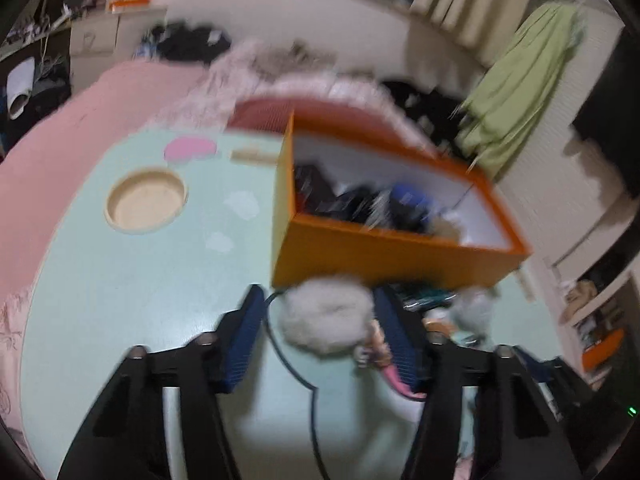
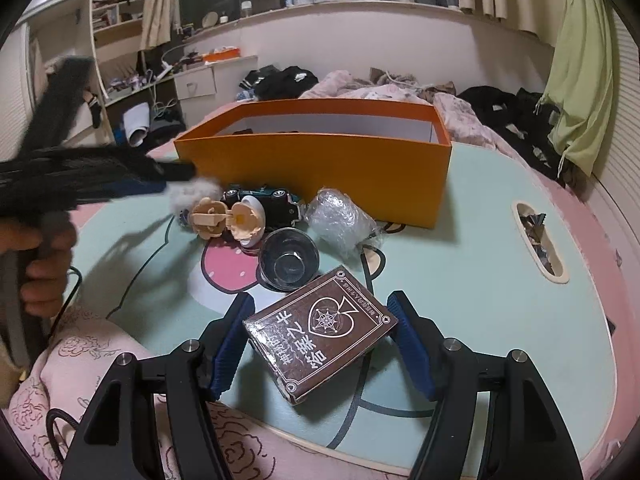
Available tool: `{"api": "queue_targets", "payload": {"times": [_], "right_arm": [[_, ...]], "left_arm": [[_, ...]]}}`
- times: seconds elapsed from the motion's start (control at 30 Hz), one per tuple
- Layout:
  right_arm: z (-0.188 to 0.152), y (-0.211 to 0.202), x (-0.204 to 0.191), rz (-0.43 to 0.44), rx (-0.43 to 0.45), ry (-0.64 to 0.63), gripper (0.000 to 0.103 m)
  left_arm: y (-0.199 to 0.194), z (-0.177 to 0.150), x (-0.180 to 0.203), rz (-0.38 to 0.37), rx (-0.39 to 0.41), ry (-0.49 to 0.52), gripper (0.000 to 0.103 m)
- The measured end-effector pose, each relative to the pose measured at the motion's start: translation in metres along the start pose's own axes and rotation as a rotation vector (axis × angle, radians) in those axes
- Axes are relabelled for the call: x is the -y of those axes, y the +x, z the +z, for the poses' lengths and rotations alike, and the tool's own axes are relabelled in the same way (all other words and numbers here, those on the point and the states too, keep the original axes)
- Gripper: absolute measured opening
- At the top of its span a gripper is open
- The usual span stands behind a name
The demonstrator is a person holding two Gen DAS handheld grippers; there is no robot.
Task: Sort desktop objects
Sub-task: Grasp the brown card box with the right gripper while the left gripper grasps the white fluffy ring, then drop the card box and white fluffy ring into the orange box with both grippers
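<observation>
In the left wrist view, which is blurred, a fluffy grey pompom (image 1: 326,316) lies between the fingertips of my left gripper (image 1: 319,292). It sits close to the right pad with a gap at the left pad, so the jaws are open. The orange box (image 1: 384,256) stands just behind it, with dark items inside. In the right wrist view my right gripper (image 2: 320,300) is shut on a brown card box (image 2: 320,332), pinched corner to corner and tilted above the mint table (image 2: 460,260). The left gripper (image 2: 180,180) reaches in from the left toward the pompom (image 2: 192,192).
In front of the orange box (image 2: 316,168) sit a toy car (image 2: 264,204), a beige toy (image 2: 224,220), a dark glass bowl (image 2: 288,264) and a bubble-wrap bundle (image 2: 340,216). A person's hand (image 2: 44,268) holds the left gripper. The table has a round recess (image 1: 146,200) and a slot (image 2: 540,240).
</observation>
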State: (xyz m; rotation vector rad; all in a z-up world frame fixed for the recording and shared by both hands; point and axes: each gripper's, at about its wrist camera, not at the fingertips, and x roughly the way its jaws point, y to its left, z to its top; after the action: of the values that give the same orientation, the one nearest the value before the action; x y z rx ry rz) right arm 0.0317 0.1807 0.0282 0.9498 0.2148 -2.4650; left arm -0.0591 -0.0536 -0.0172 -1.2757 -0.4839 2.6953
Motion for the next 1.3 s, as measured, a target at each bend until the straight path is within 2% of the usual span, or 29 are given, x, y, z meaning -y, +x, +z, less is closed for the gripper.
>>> {"api": "queue_targets", "payload": {"times": [0.03, 0.07, 0.1, 0.17, 0.2, 0.3, 0.4, 0.5, 0.63, 0.77, 0.8, 0.87, 0.9, 0.93, 0.97, 1.0, 1.03, 1.07, 1.2, 1.3], "right_arm": [[0.0, 0.0, 0.0, 0.001, -0.001, 0.001, 0.068], [0.0, 0.0, 0.0, 0.002, -0.002, 0.0, 0.068], [0.0, 0.0, 0.0, 0.001, -0.003, 0.0, 0.068], [-0.001, 0.0, 0.0, 0.001, -0.002, 0.0, 0.068], [0.0, 0.0, 0.0, 0.0, -0.002, 0.0, 0.068], [-0.001, -0.002, 0.002, -0.001, 0.006, 0.008, 0.068], [0.0, -0.007, 0.004, -0.007, 0.026, 0.015, 0.068], [0.008, -0.021, 0.003, -0.021, 0.086, 0.001, 0.068], [0.05, -0.04, 0.004, 0.008, 0.166, 0.003, 0.068], [0.108, -0.03, 0.005, -0.032, 0.2, -0.016, 0.069], [0.119, -0.024, 0.006, -0.029, 0.203, -0.005, 0.07], [0.137, -0.001, 0.011, -0.059, 0.176, 0.006, 0.095], [0.141, 0.013, 0.012, -0.085, 0.139, 0.006, 0.096], [0.141, 0.026, 0.014, -0.111, 0.103, 0.011, 0.096], [0.138, 0.035, 0.018, -0.118, 0.075, 0.021, 0.096], [0.132, 0.041, 0.022, -0.107, 0.054, 0.039, 0.096], [0.126, 0.043, 0.025, -0.091, 0.049, 0.058, 0.096], [0.121, 0.043, 0.027, -0.074, 0.058, 0.07, 0.096], [0.116, 0.033, 0.029, -0.089, 0.092, 0.085, 0.096], [0.115, 0.01, 0.034, -0.063, 0.139, 0.122, 0.096]], "left_arm": [[0.009, -0.003, -0.002, -0.011, -0.04, 0.002, 0.048], [0.012, -0.004, -0.003, -0.02, -0.022, 0.02, 0.048], [0.013, -0.007, 0.002, 0.011, -0.014, 0.057, 0.046], [0.011, -0.01, 0.011, 0.072, -0.006, 0.106, 0.035], [0.011, -0.011, 0.012, 0.089, -0.003, 0.118, 0.023], [0.004, -0.016, 0.003, 0.018, 0.006, 0.091, 0.023], [-0.024, -0.015, -0.012, -0.054, 0.053, 0.055, 0.023], [-0.052, -0.022, -0.004, -0.059, 0.09, 0.095, 0.023], [-0.089, -0.013, 0.024, -0.096, 0.146, 0.163, 0.023], [-0.09, 0.029, 0.052, -0.108, 0.171, 0.207, 0.023], [-0.084, 0.041, 0.057, -0.107, 0.17, 0.21, 0.024], [-0.07, 0.057, 0.06, -0.087, 0.148, 0.197, 0.046], [-0.059, 0.063, 0.056, -0.057, 0.117, 0.169, 0.071], [-0.05, 0.065, 0.047, -0.026, 0.101, 0.124, 0.074], [-0.044, 0.063, 0.038, -0.028, 0.092, 0.079, 0.074], [-0.041, 0.06, 0.031, -0.055, 0.087, 0.05, 0.074], [-0.043, 0.055, 0.024, -0.119, 0.098, 0.03, 0.074], [-0.045, 0.05, 0.02, -0.15, 0.11, 0.028, 0.074], [-0.057, 0.043, 0.023, -0.099, 0.147, 0.075, 0.074], [-0.078, 0.039, 0.028, -0.132, 0.186, 0.083, 0.074]]}}
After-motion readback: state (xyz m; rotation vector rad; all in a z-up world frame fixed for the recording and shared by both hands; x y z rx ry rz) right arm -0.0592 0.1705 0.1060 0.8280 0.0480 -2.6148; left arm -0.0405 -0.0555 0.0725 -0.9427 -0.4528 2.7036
